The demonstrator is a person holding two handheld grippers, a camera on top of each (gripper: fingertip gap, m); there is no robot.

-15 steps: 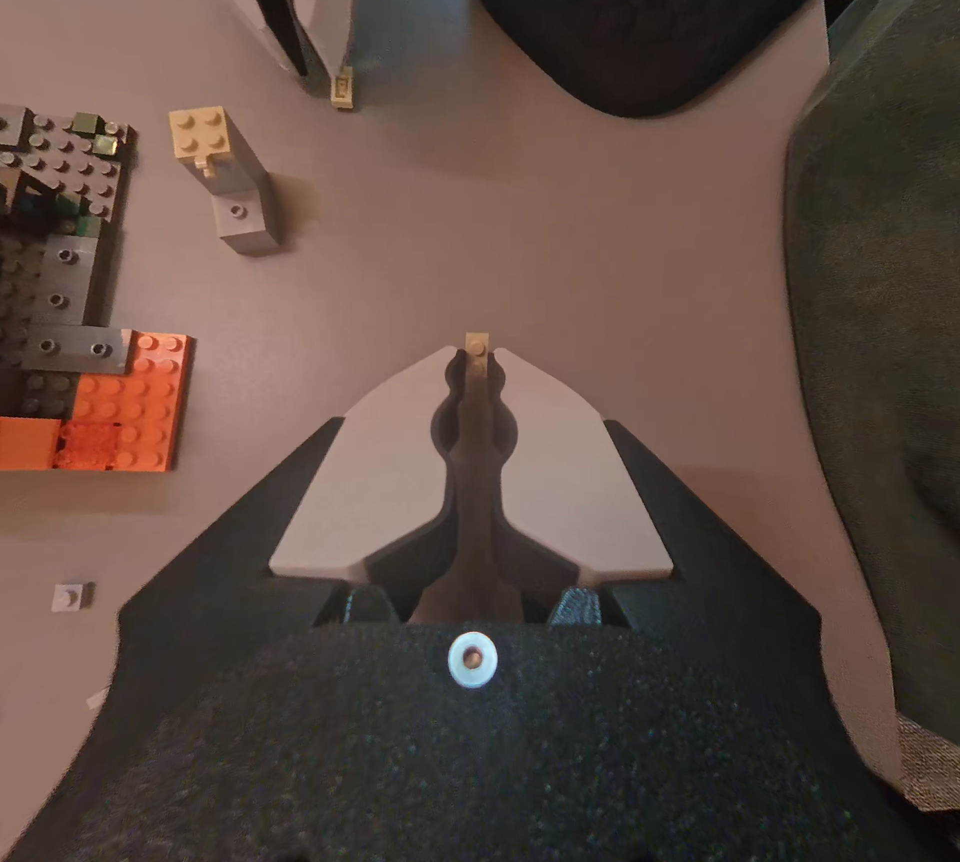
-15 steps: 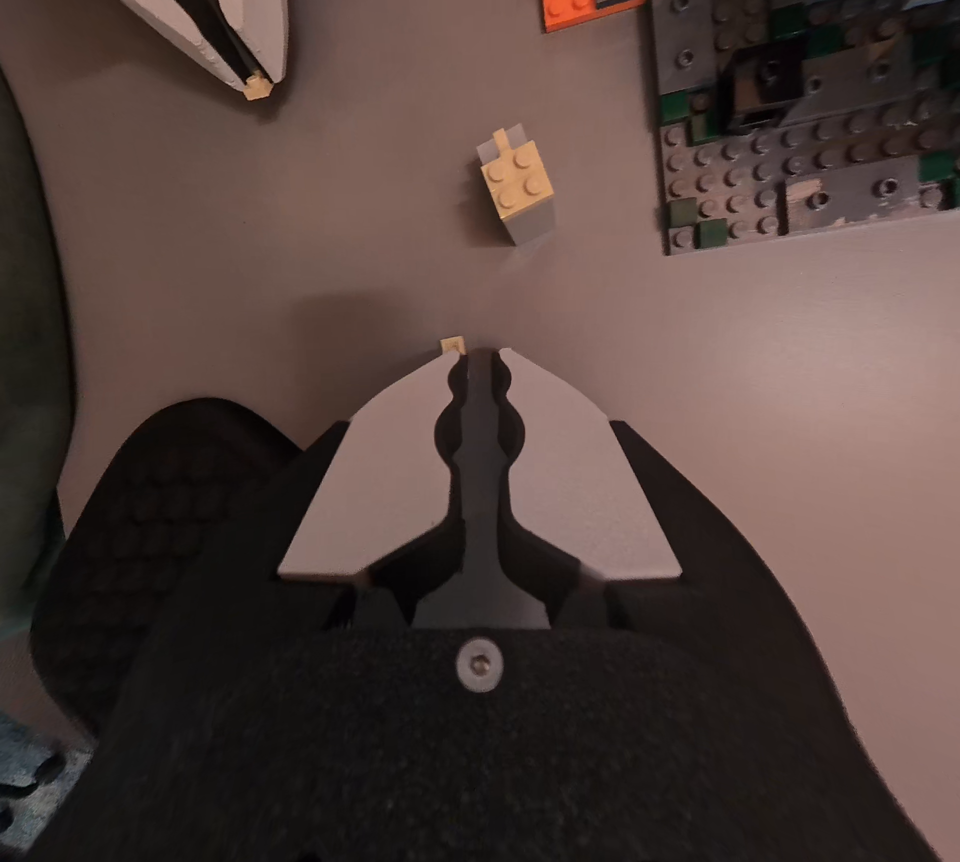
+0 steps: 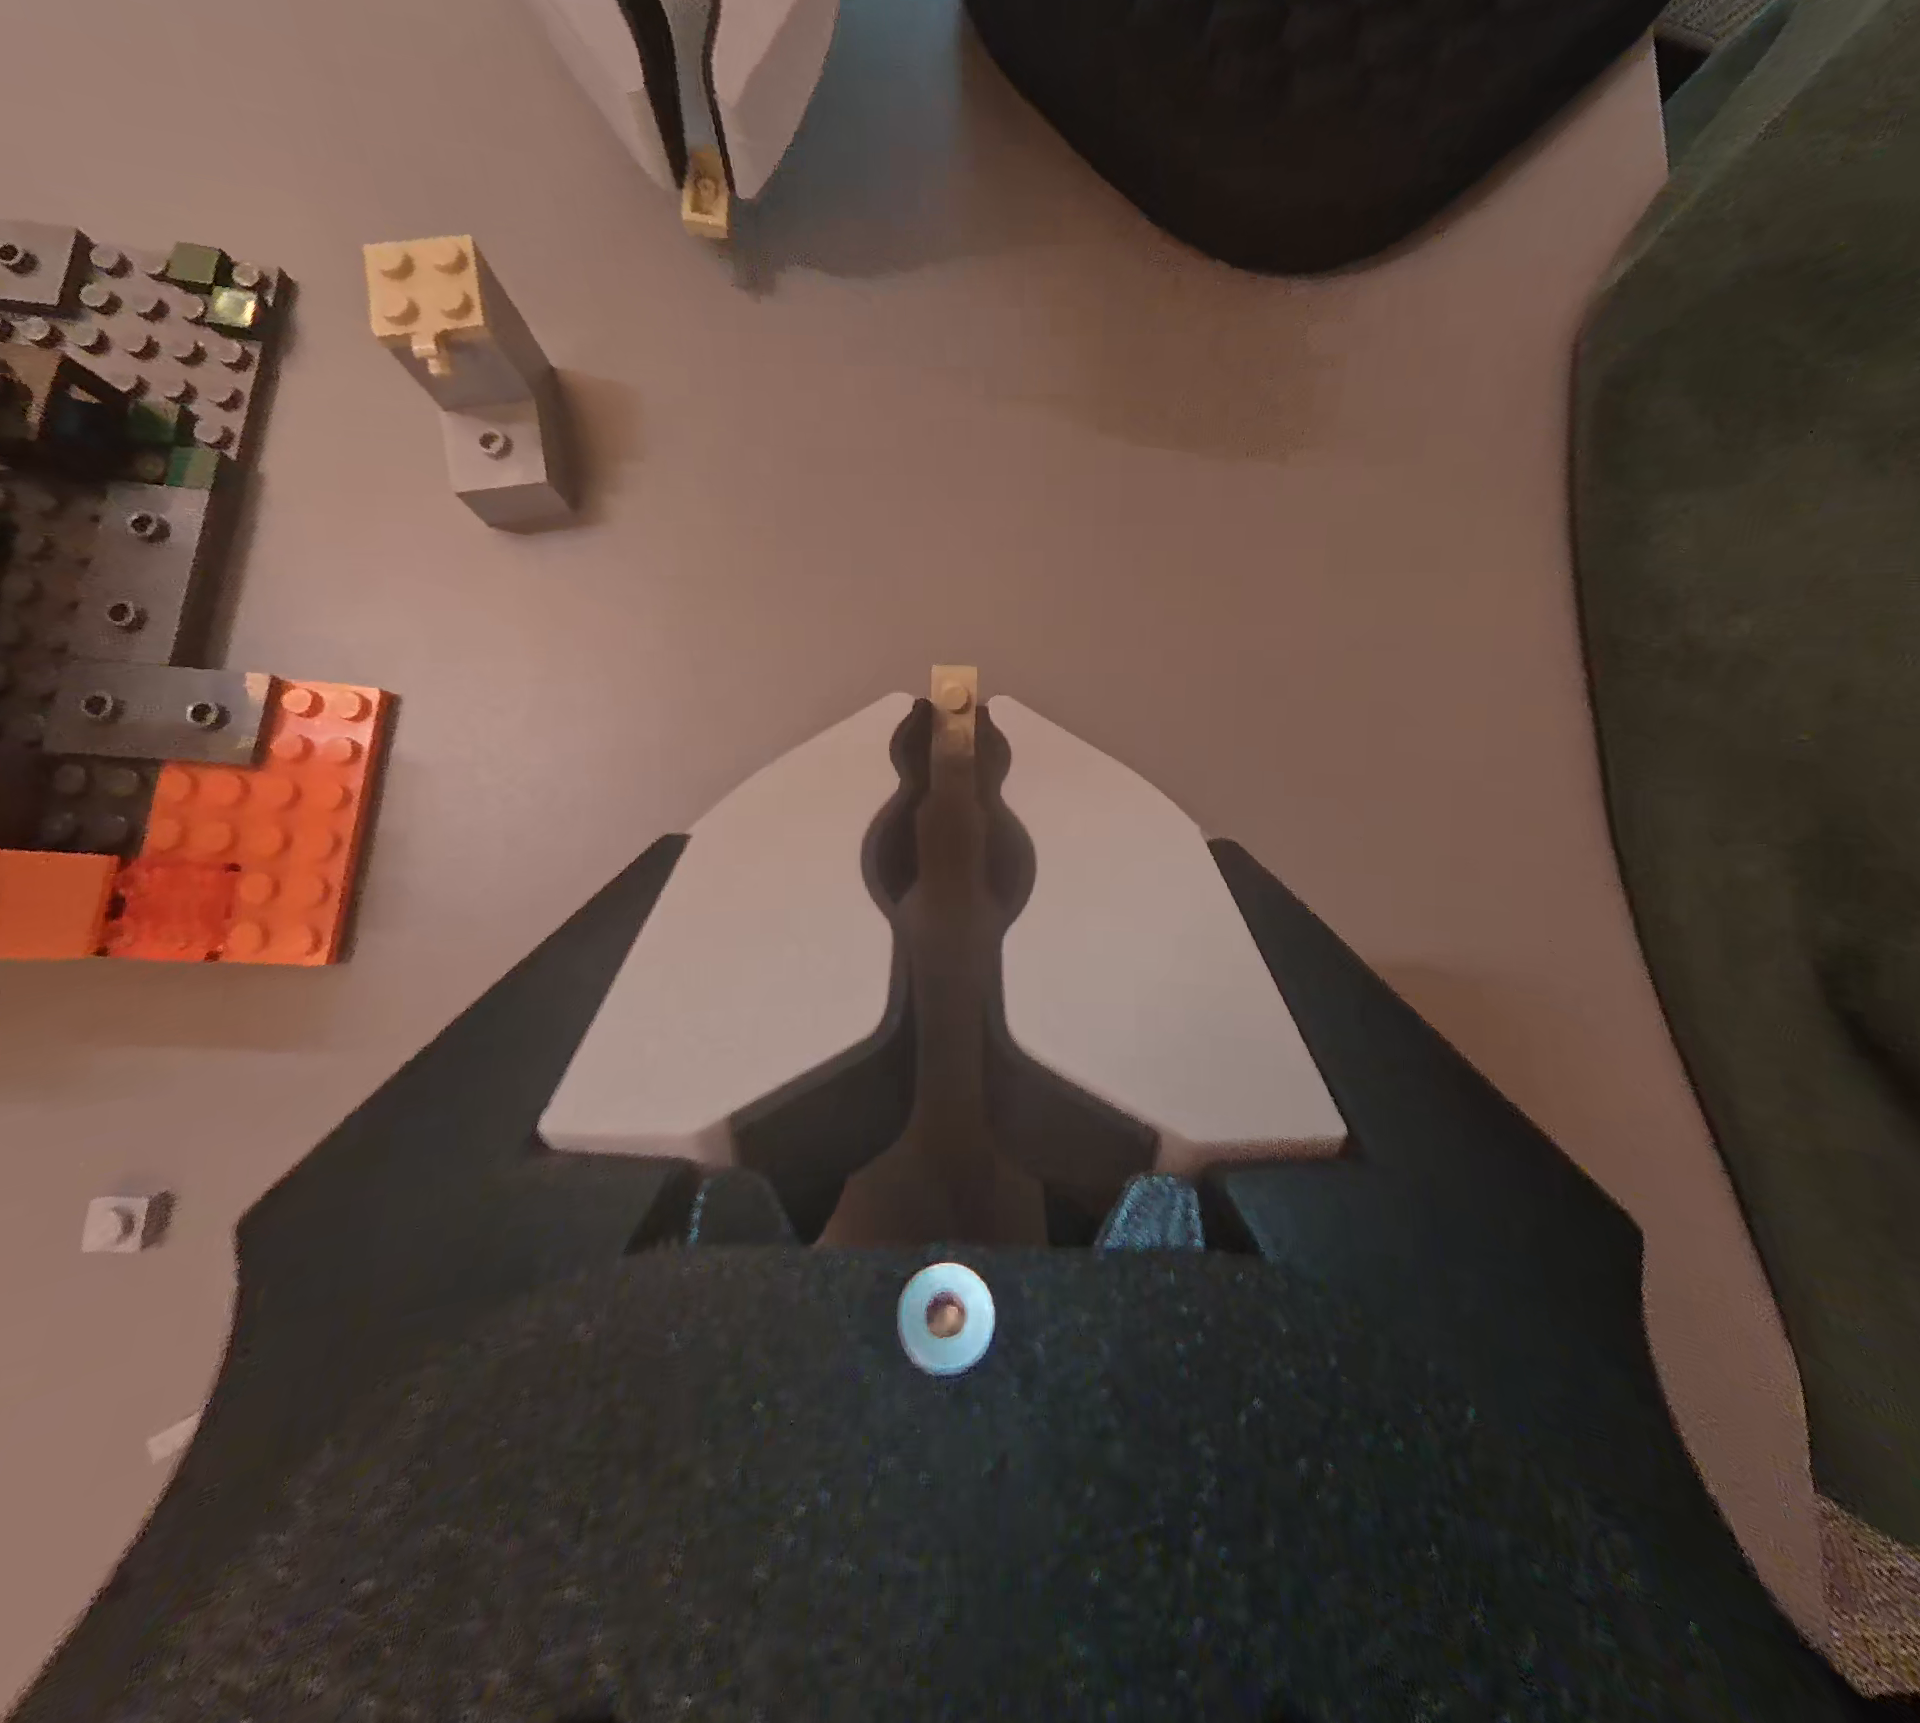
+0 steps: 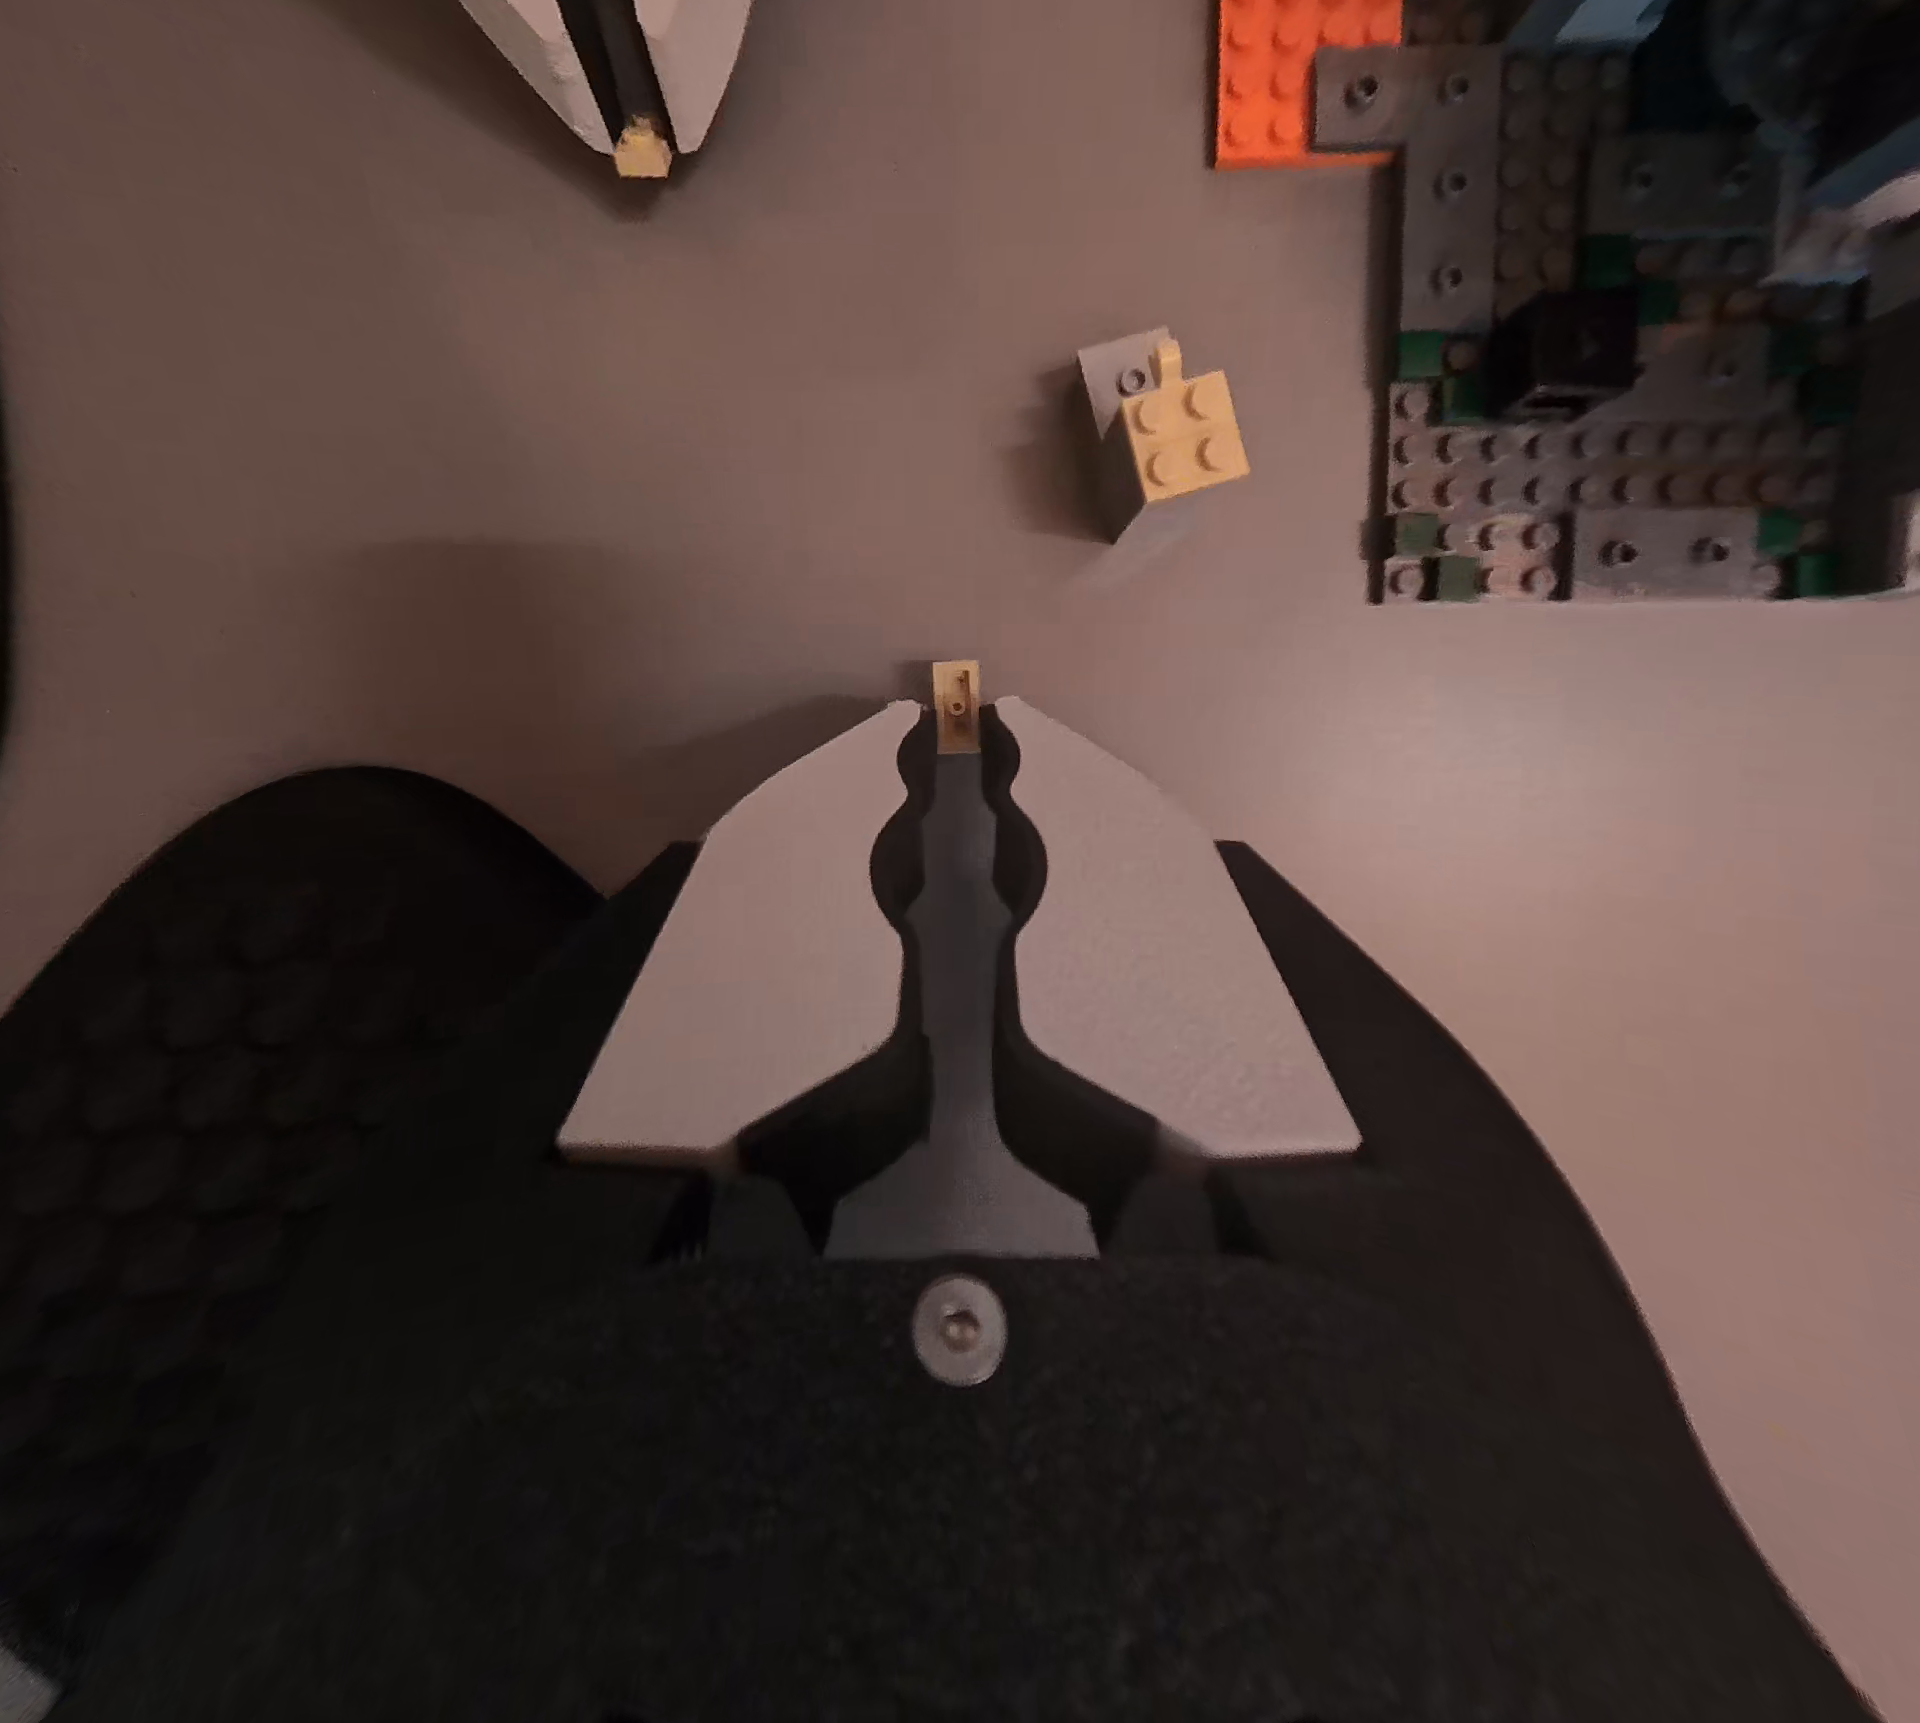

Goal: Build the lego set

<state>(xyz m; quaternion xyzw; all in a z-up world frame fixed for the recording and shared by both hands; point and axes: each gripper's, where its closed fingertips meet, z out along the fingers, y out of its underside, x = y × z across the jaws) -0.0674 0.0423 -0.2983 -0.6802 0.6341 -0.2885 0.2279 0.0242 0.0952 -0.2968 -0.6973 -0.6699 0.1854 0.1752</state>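
Each gripper's fingers pinch a small tan plate [image 3: 953, 709] [image 4: 957, 705].

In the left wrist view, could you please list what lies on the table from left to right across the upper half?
Brick baseplate → tan-topped grey brick stack → right gripper holding a tan piece → black cushion → green fabric.

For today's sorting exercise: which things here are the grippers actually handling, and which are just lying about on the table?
In hand:
left gripper shut on a small tan piece
right gripper shut on a second tan piece

Lying about:
tan-and-grey block stack
grey and orange brick build
loose grey stud piece
black cushion
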